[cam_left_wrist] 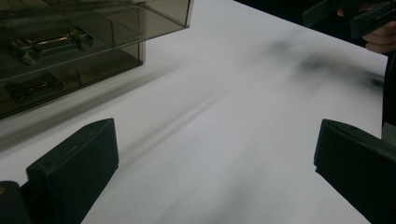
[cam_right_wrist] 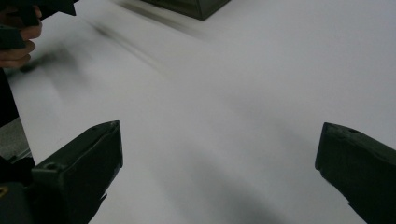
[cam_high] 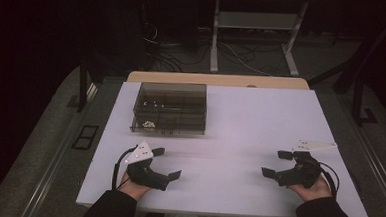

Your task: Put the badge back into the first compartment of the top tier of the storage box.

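Observation:
A smoky transparent compartment box [cam_high: 170, 109] stands on the white table [cam_high: 240, 121] at the left of centre, with small metal parts in some of its cells. My left gripper [cam_high: 166, 162] rests near the front left edge, open with nothing between its jaws. In the left gripper view the box [cam_left_wrist: 70, 42] fills the upper left, metal parts showing through its wall, and the left gripper [cam_left_wrist: 215, 158] stands wide over bare table. At the front right my right gripper [cam_high: 276, 164] is open and empty too. The right gripper [cam_right_wrist: 219, 163] spans bare table, with a corner of the box [cam_right_wrist: 196, 7] at the top.
Beyond the table's far edge are a wooden board [cam_high: 217, 80], a metal stand [cam_high: 255, 31] and cables on the floor. Between the two grippers and to the right of the box the table is bare white surface.

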The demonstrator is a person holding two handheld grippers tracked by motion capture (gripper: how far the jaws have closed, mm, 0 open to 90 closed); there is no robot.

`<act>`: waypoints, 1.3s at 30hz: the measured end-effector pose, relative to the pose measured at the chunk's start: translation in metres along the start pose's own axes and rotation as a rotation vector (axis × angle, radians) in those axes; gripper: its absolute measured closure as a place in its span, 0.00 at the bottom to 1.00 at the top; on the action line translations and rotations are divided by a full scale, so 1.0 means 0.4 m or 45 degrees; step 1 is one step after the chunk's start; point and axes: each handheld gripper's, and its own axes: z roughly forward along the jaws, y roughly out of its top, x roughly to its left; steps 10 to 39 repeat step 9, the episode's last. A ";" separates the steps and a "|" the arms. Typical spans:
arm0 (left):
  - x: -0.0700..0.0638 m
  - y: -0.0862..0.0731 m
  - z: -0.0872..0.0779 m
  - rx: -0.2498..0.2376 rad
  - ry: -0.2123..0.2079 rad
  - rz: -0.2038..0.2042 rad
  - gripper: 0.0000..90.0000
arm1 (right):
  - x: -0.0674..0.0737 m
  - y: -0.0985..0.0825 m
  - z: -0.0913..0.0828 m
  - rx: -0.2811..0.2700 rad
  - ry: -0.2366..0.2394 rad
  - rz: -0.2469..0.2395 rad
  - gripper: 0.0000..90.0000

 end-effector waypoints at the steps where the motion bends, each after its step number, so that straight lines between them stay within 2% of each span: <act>1: 0.000 0.000 0.000 0.000 0.000 0.001 0.00 | 0.000 -0.006 -0.002 -0.007 -0.003 0.004 0.01; 3: 0.001 0.000 -0.001 0.001 0.002 0.000 0.00 | 0.003 -0.015 -0.007 -0.020 -0.003 0.020 0.00; 9: 0.000 0.001 0.000 0.001 -0.001 0.003 0.00 | 0.009 -0.025 -0.014 -0.035 -0.016 0.016 0.01; 39: 0.000 0.001 0.000 0.001 -0.001 0.003 0.00 | 0.009 -0.025 -0.014 -0.035 -0.016 0.016 0.01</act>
